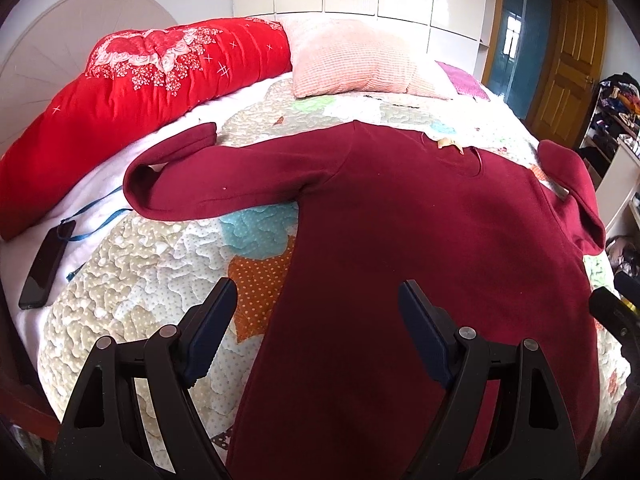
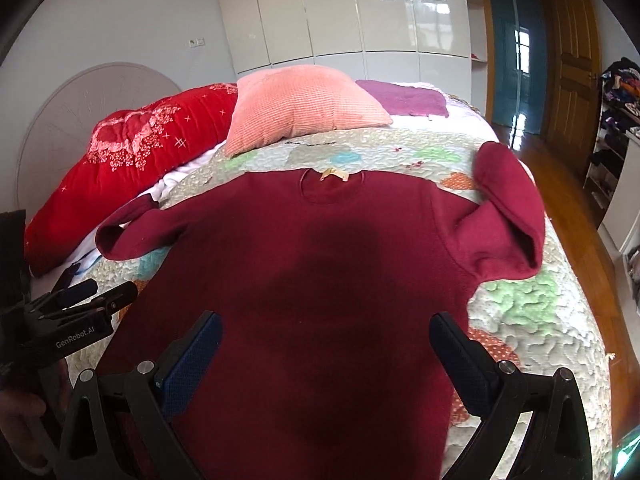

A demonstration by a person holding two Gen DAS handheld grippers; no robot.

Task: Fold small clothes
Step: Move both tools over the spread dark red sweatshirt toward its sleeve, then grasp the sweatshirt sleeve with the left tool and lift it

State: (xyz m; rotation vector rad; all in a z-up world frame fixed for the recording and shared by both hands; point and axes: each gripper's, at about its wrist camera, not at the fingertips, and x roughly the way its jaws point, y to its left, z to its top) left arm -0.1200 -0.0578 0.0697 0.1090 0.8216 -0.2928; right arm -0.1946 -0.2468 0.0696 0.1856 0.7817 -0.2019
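Note:
A dark red long-sleeved sweater [image 1: 420, 232] lies flat and face up on the patchwork quilt [image 1: 132, 264], collar away from me. It also shows in the right wrist view [image 2: 320, 260]. Its left sleeve [image 1: 208, 184] is bent back on itself; its right sleeve [image 2: 508, 216] is bent too. My left gripper [image 1: 318, 312] is open and empty, above the sweater's lower left side. My right gripper [image 2: 326, 344] is open and empty, above the sweater's lower middle. The left gripper [image 2: 96, 296] shows at the left of the right wrist view.
A red quilted blanket [image 1: 132, 96] and a pink pillow [image 1: 356, 60] lie at the head of the bed. A purple cloth [image 2: 404, 98] lies behind the pillow. A black phone [image 1: 46, 264] with a blue lanyard lies at the left. Wooden floor [image 2: 568, 200] and shelves stand on the right.

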